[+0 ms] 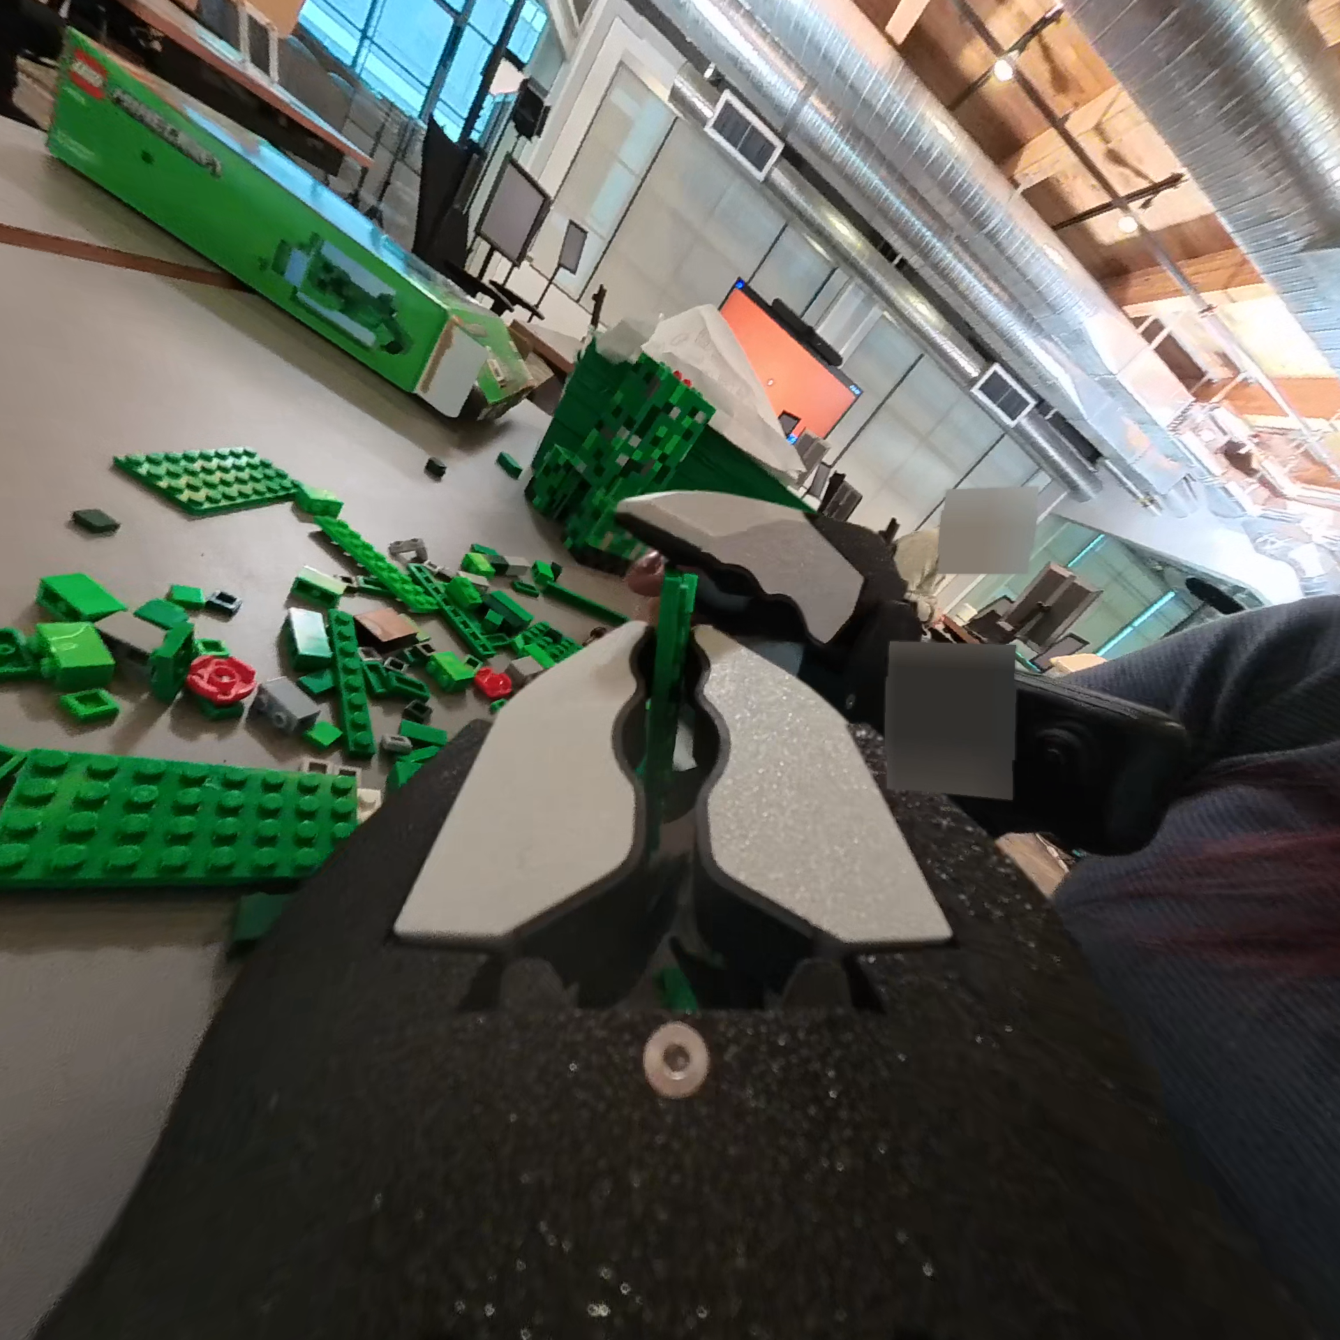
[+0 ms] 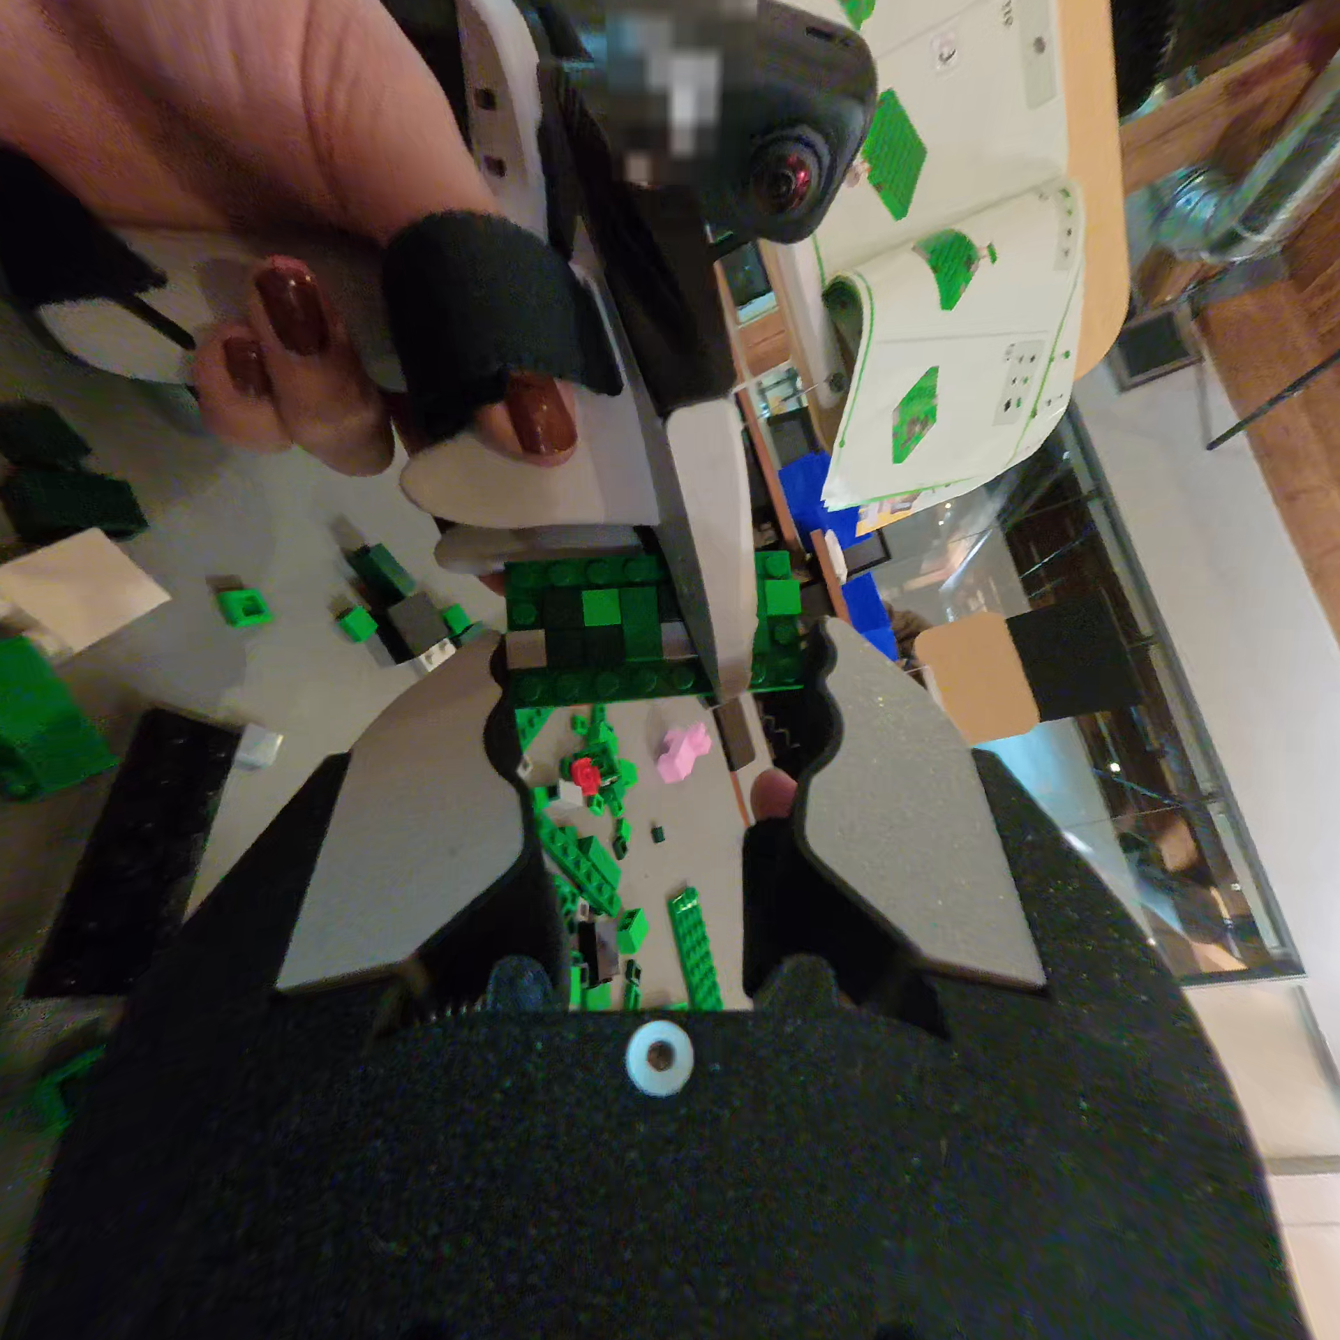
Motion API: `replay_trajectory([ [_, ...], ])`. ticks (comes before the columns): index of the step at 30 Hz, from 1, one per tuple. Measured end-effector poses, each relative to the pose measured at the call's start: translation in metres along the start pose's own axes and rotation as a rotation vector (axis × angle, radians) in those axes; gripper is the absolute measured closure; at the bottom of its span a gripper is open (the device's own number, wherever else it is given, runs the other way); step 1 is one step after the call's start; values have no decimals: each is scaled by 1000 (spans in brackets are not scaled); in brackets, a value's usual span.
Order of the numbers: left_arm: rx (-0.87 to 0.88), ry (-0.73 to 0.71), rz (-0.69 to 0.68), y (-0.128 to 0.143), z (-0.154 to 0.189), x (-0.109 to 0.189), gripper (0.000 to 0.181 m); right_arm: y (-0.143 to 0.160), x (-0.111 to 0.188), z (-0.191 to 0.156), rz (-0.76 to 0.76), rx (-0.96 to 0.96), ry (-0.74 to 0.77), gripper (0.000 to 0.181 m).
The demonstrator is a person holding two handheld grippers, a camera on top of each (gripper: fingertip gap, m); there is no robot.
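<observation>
The left gripper (image 1: 671, 638) pinches a green brick plate (image 1: 668, 689) edge-on. The right gripper (image 2: 660, 660) stands wide, its tips spanning that studded, tile-patched plate (image 2: 602, 623).

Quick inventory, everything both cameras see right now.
green plate assembly: one, green with dark and grey tiles, clamped edge-on in left tongs
loose bricks: many, mostly green, some grey, two red, scattered on the table
large green plates: two, flat on table
built green block: one, behind the pile
box: one, green, far side of table
pink piece: one, on table
instruction booklet: one, white, open
left tongs: shut on assembly
right tongs: open, flanking assembly
hand: one, on left tool
</observation>
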State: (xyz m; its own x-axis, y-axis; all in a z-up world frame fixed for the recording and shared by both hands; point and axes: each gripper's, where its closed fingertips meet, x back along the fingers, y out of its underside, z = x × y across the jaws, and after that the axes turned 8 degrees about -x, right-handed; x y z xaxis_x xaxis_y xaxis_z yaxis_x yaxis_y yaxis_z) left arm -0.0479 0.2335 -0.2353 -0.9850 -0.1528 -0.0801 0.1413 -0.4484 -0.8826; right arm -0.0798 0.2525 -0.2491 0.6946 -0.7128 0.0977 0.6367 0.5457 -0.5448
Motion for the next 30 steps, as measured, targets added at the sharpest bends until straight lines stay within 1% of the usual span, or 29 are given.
replay_trajectory([
  [2, -53, 6, 12, -3, 4, 0, 175, -4, 1, 4, 23, 35, 43, 105],
  [3, -109, -9, 15, -4, 5, 0, 175, -5, 2, 6, 31, 60, 68, 105],
  [7, -499, -167, 21, -10, 8, -2, 175, -10, 5, 16, 56, 154, 181, 105],
  [9, -676, -239, 36, -13, 11, -2, 173, -13, 8, 19, 82, 171, 211, 105],
  [11, -809, -305, 45, -17, 11, 0, 166, -15, 10, 23, 98, 175, 246, 105],
  [12, -844, -324, 43, -17, 11, 1, 159, -15, 11, 25, 100, 175, 254, 105],
  [15, -830, -341, 44, -18, 9, 2, 145, -13, 11, 28, 98, 169, 267, 105],
  [23, -751, -315, 104, -26, 11, 6, 132, -11, 10, 26, 89, 180, 261, 105],
  [27, -668, -265, 138, -29, 15, 8, 133, -10, 9, 24, 81, 181, 249, 105],
  [30, -631, -229, 127, -27, 17, 8, 148, -10, 8, 23, 80, 186, 245, 105],
])
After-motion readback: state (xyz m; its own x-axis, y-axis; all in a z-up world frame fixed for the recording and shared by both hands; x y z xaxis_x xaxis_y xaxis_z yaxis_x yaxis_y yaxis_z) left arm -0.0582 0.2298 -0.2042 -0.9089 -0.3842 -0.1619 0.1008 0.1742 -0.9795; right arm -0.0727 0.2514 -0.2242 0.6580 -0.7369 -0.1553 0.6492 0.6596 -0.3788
